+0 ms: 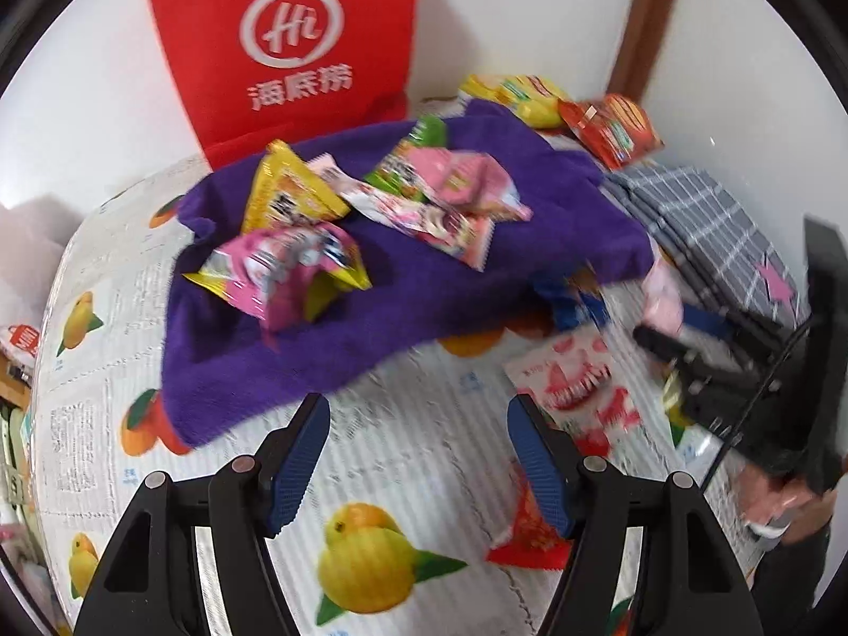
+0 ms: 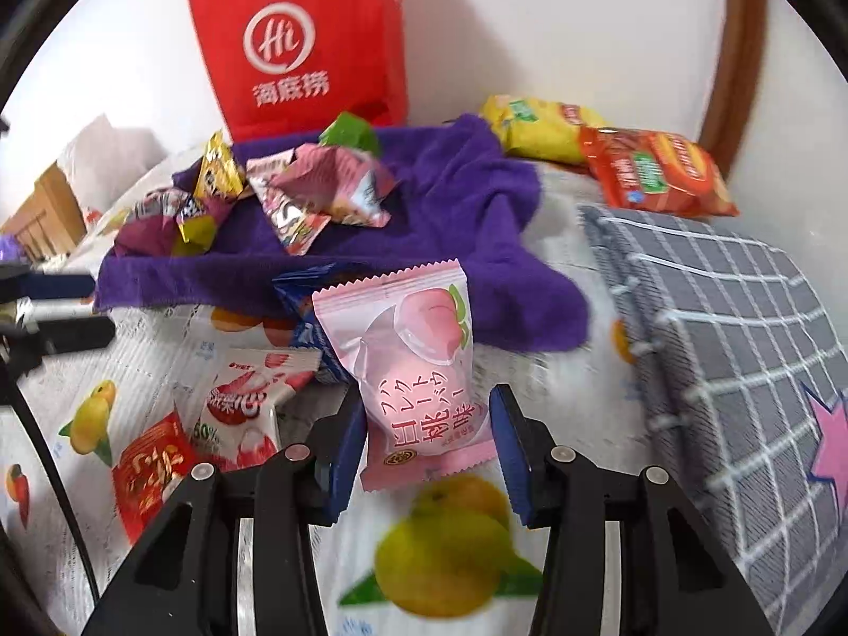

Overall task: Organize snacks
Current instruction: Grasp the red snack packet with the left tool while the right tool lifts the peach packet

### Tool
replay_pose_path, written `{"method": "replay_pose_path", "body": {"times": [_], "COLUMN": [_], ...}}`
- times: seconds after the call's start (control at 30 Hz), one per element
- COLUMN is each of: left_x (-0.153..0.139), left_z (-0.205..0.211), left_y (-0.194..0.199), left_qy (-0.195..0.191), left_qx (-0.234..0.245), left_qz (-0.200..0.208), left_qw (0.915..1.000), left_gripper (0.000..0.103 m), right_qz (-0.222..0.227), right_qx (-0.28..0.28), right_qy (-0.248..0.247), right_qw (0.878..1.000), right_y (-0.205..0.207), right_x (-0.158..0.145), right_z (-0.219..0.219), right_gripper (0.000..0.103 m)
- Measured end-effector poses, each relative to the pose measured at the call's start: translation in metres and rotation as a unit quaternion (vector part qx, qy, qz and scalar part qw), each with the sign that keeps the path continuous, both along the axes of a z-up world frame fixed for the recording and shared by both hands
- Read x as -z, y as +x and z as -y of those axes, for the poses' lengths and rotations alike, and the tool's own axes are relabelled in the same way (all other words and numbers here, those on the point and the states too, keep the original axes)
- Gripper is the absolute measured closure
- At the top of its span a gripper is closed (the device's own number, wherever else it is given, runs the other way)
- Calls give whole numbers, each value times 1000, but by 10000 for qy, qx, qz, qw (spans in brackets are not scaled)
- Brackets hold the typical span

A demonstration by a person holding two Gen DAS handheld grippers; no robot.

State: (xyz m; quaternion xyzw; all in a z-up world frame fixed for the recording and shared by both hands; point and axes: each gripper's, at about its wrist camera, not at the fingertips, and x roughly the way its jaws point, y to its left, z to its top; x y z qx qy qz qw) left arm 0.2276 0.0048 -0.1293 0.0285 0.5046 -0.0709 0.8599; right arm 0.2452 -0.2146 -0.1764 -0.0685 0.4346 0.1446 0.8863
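Note:
A purple towel [image 1: 424,286] lies on the fruit-print tablecloth [image 1: 413,477] with several snack packets [image 1: 424,185] piled on it. My left gripper [image 1: 416,418] is open and empty just in front of the towel's near edge. My right gripper [image 2: 426,424] is closed on a pink peach snack packet [image 2: 418,371], held upright above the cloth. In the left wrist view this gripper [image 1: 662,323] shows at the right with the pink packet [image 1: 662,302]. The towel also shows in the right wrist view [image 2: 466,222].
A red paper bag [image 1: 297,47] stands against the wall behind the towel. A yellow packet [image 2: 540,127] and an orange packet [image 2: 657,169] lie at the back right. A grey checked cloth [image 2: 742,328] lies at right. A white-red packet [image 2: 249,403], a red packet [image 2: 153,471] and a blue packet [image 2: 307,328] lie on the tablecloth.

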Motion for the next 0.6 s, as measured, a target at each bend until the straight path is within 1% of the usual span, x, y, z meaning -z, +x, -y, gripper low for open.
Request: {"method": "replay_pose_path", "body": {"times": [0.1, 0.27, 0.47, 0.5, 0.57, 0.6], "left_x": [11, 27, 38, 40, 47, 48], "left_z": [13, 35, 57, 59, 66, 68], "left_y": [-8, -24, -34, -35, -38, -39], "left_qy": [-11, -5, 1, 37, 274, 329], "left_qx": [113, 399, 584, 591, 597, 607], "left_qz": [-171, -358, -481, -507, -553, -511], "left_qw": [9998, 9986, 9971, 9970, 9963, 9963], "left_gripper": [35, 35, 35, 35, 35, 35], "right_qz": [67, 54, 207, 235, 277, 273], "right_qx": [201, 481, 542, 545, 577, 583], "right_qy": [121, 558, 508, 505, 529, 536], "right_qw": [9997, 9973, 9970, 9970, 9965, 9965], "right_y": [-12, -31, -51, -54, -59, -60], "right_x": [-9, -23, -37, -39, -41, -41], "right_z": [14, 38, 49, 51, 55, 56], "right_gripper": [57, 57, 57, 57, 57, 57]}}
